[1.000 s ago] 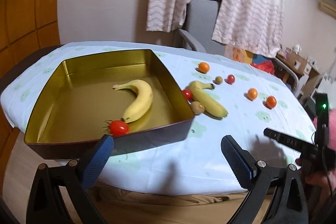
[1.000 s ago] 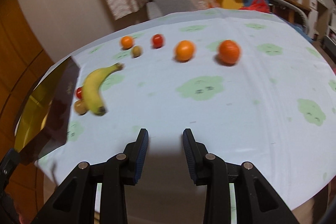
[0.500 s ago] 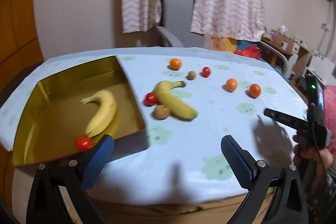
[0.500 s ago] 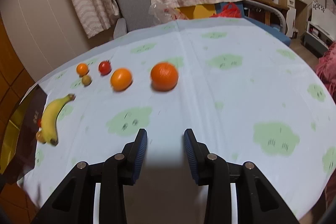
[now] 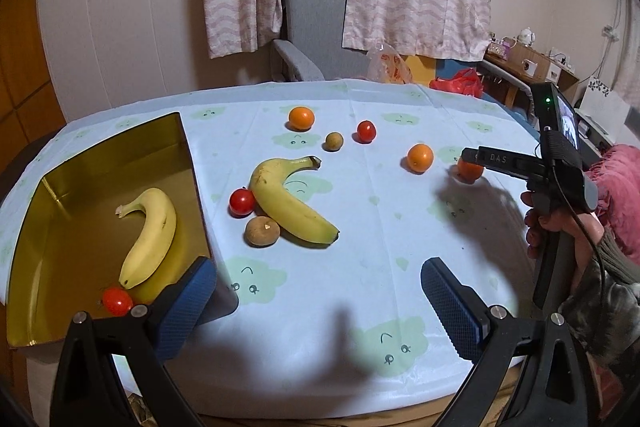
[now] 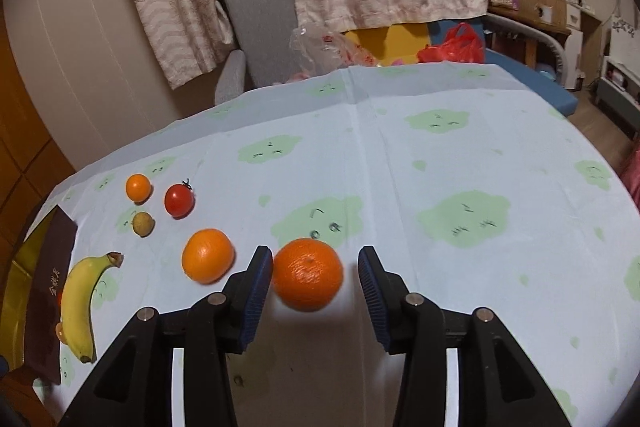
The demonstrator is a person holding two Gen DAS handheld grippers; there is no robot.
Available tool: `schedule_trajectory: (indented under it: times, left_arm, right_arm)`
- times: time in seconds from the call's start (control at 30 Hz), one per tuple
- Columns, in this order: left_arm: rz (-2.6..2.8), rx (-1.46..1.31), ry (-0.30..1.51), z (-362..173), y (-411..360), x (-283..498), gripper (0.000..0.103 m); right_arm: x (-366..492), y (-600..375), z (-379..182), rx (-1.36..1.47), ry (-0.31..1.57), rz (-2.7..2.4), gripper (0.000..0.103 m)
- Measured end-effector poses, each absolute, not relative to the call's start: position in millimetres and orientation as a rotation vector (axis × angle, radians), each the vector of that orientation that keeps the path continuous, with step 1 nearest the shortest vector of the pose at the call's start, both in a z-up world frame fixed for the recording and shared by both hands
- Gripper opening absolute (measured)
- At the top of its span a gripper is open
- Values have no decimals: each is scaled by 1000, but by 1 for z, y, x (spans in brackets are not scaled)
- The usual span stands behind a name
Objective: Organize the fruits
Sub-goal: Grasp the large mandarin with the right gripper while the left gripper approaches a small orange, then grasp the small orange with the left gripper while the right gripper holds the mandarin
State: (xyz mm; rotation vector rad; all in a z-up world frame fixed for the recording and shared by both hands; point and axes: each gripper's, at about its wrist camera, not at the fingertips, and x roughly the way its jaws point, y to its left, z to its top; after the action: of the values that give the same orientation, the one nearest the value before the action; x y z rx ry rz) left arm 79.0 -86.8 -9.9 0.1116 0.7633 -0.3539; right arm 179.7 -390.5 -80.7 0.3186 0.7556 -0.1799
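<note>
right gripper (image 6: 314, 277): jaws spread, straddling tangerine (image 6: 307, 275), not clamped. left gripper (image 5: 318, 301): jaws wide, holding nothing, near gold tray (image 5: 80, 187).

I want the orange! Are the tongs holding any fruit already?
Not yet. The right tongs are open around the round deep-orange fruit, not squeezing it. The left tongs are open and empty.

On table (image 5: 360, 267): tin tray (image 5: 100, 163) at left edge, holding banana (image 5: 150, 235) with tomato (image 5: 117, 301) at its near tip. Just right of tray: second banana (image 5: 288, 201), tomato (image 5: 241, 202) and longan (image 5: 262, 231) touching its left side. Behind these: small orange (image 5: 301, 118), longan (image 5: 333, 141), tomato (image 5: 366, 131). Farther right: orange (image 6: 207, 255), then mandarin (image 6: 308, 275) between spread fingers (image 6: 253, 291) of right gripper (image 6: 316, 291).
</note>
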Motion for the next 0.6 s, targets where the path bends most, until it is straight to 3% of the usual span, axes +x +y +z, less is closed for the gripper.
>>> schedule_trajectory:
  times: [0.1, 0.6]
  left_arm:
    - [-352, 108, 777, -13, -90, 85, 103]
    - [-423, 138, 839, -22, -163, 131, 103]
  right_arm:
    - [184, -387, -89, 310, 776, -146, 41]
    - [168, -385, -91, 308, 728, -201, 41]
